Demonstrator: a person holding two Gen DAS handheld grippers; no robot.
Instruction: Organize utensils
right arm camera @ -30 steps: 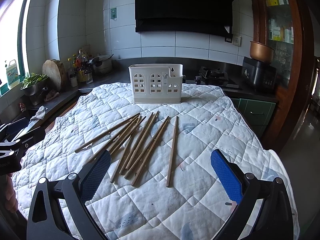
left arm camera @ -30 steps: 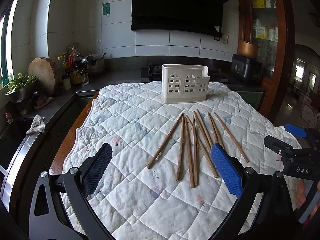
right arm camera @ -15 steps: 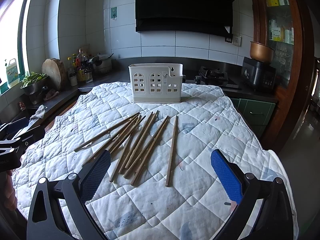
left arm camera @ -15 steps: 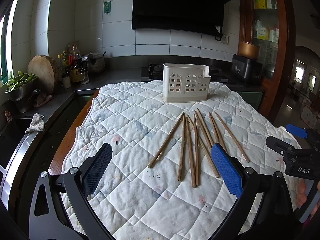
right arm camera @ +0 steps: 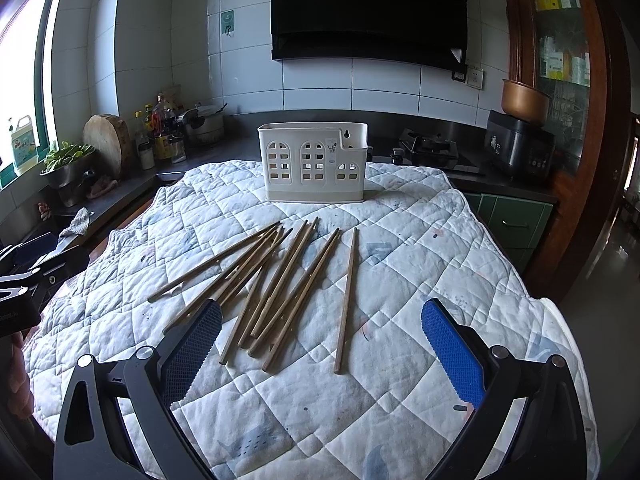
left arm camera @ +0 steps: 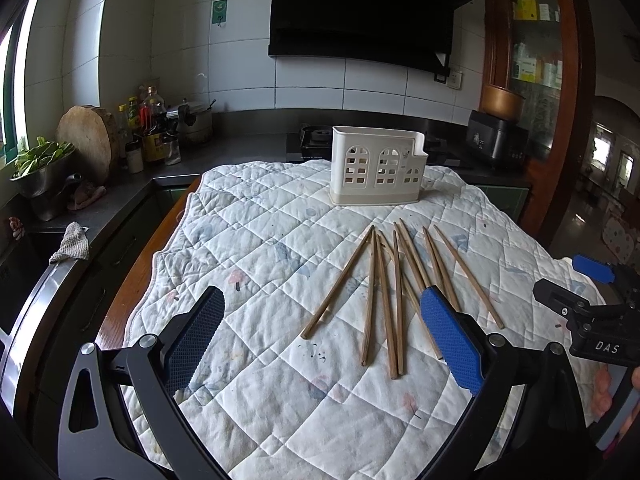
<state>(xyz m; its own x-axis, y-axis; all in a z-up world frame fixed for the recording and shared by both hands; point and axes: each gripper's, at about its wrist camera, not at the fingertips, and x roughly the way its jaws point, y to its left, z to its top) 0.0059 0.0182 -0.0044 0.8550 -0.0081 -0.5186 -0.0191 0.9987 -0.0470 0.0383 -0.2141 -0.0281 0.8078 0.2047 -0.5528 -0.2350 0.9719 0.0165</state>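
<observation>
Several wooden chopsticks (left arm camera: 394, 292) lie fanned out on a white quilted cloth (left arm camera: 260, 248); they also show in the right wrist view (right arm camera: 280, 284). A white perforated utensil holder (left arm camera: 376, 170) stands upright beyond them, also in the right wrist view (right arm camera: 314, 168). My left gripper (left arm camera: 320, 336) is open and empty, just short of the chopsticks' near ends. My right gripper (right arm camera: 320, 344) is open and empty, over their near ends. One chopstick (right arm camera: 347, 298) lies apart on the right.
The cloth (right arm camera: 420, 264) covers a table with its edges near on the left and right. A dark counter (left arm camera: 120, 188) at left holds bottles, a round wooden board (left arm camera: 86, 144) and a metal bowl of greens (left arm camera: 38, 168). A stove and a cooker stand behind.
Both grippers have drifted slightly forward and the views shifted a little. Nothing was grasped; the chopsticks and holder have not moved.
</observation>
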